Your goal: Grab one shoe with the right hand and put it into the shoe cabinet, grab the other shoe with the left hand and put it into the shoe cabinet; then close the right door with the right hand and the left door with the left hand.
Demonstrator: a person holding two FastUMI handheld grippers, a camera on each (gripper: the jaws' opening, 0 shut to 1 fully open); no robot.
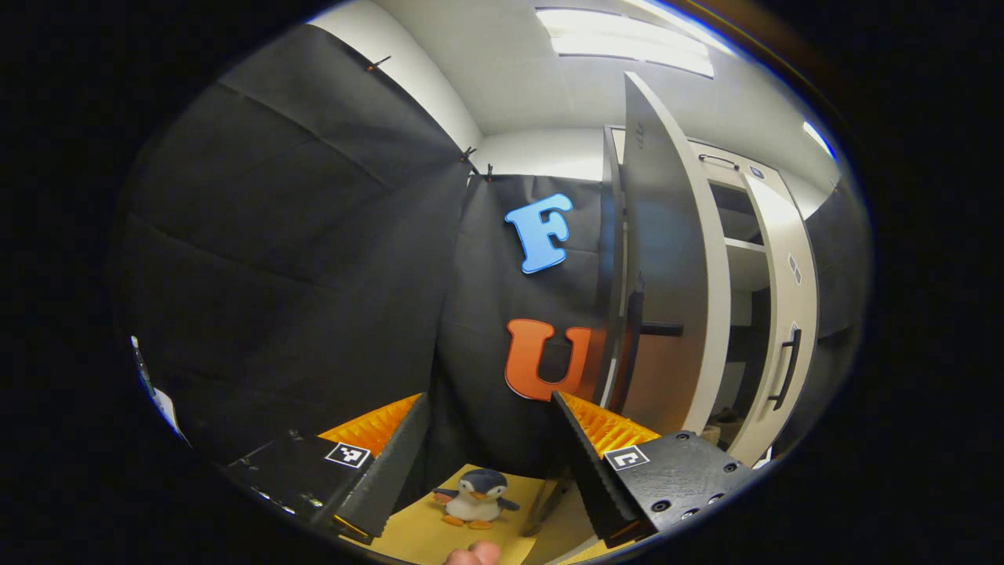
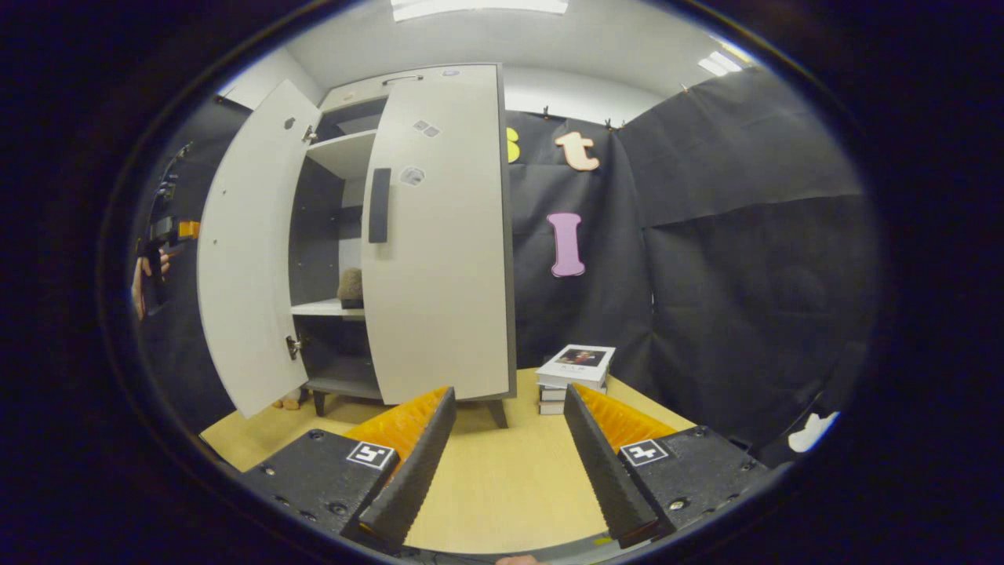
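Left gripper (image 1: 486, 463) gapes empty above a penguin (image 1: 477, 496), just left of the left door (image 1: 667, 259), which stands wide. Right gripper (image 2: 508, 455) gapes empty too, facing the right door (image 2: 439, 259), nearly closed. A shoe (image 2: 351, 287) sits on the shelf. Doors look stiff, light; push the flat panel near the handle (image 2: 379, 205).

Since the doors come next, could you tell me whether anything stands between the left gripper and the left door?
Nothing visible does. The open left gripper hangs just beside the left door; a toy penguin sits on the table below, off that path.
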